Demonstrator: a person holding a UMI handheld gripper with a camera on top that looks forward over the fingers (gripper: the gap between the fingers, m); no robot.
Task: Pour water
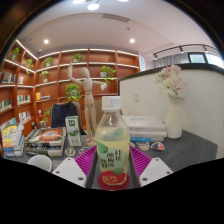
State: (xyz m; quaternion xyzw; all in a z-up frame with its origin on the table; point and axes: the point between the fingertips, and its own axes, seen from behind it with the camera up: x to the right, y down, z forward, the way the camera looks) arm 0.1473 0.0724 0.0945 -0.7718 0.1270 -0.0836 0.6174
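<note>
A clear plastic bottle with a white cap, yellowish liquid and a green-and-red label stands upright between my fingers. My gripper is shut on the bottle, with the magenta pads pressing its lower sides. The bottle is held above the dark table. A white cup shows partly, low down to the left of the left finger.
Books and boxes lie on the table to the left. A white vase with flowers stands on the right beside a white box. Wooden shelves with plants and a wooden mannequin fill the back wall.
</note>
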